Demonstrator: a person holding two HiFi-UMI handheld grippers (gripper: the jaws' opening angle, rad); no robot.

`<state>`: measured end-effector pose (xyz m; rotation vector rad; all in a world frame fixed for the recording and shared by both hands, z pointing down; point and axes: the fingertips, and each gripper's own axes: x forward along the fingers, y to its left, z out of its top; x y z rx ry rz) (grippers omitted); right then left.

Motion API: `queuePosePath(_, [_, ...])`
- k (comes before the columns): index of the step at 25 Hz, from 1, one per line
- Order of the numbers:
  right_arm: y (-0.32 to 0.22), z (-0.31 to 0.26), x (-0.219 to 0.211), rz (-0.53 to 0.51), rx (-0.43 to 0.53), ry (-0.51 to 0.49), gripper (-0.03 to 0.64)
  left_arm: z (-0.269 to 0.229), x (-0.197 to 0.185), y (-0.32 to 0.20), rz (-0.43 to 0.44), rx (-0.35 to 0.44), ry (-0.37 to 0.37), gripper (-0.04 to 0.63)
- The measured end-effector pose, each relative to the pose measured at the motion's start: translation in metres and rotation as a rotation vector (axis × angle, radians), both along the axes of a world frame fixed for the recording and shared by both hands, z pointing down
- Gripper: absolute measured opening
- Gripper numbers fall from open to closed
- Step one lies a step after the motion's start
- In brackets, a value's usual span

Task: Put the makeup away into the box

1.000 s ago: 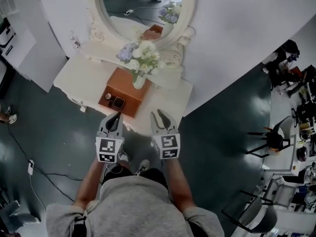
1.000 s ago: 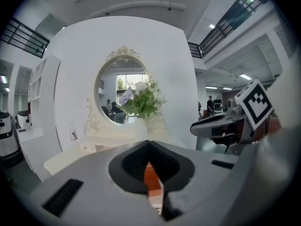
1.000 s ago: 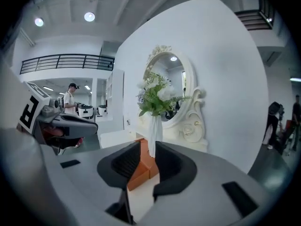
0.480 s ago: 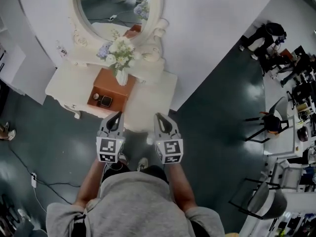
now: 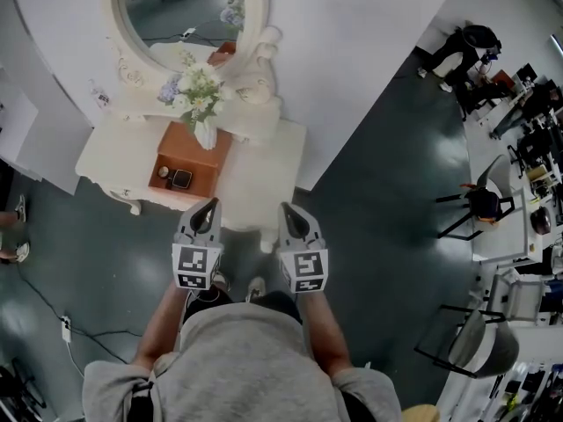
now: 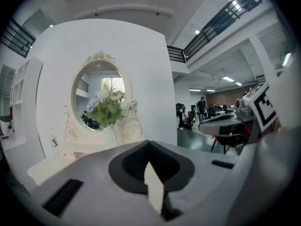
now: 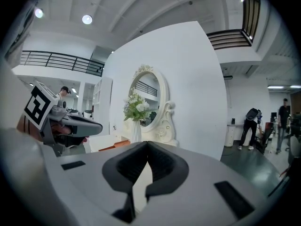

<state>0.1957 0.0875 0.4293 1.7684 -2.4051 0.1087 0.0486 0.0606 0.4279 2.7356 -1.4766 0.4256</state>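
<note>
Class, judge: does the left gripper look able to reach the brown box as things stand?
Probably yes: the left gripper hangs by the table, and the box lies ahead with nothing between, though its jaws are shut.

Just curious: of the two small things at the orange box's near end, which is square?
The dark item; the pale item beside it is round.

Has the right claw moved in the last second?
Yes: the right claw slid rightward, away from the brown box, toward the white table's right edge.
</note>
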Motion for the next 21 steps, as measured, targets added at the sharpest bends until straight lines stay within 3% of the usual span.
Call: queuePosePath(21, [0.005,0.002,-0.002,0.002,-0.013,0.002,0.015,0.011,0.001,0.008,0.01,-0.029,-0.013,0.0])
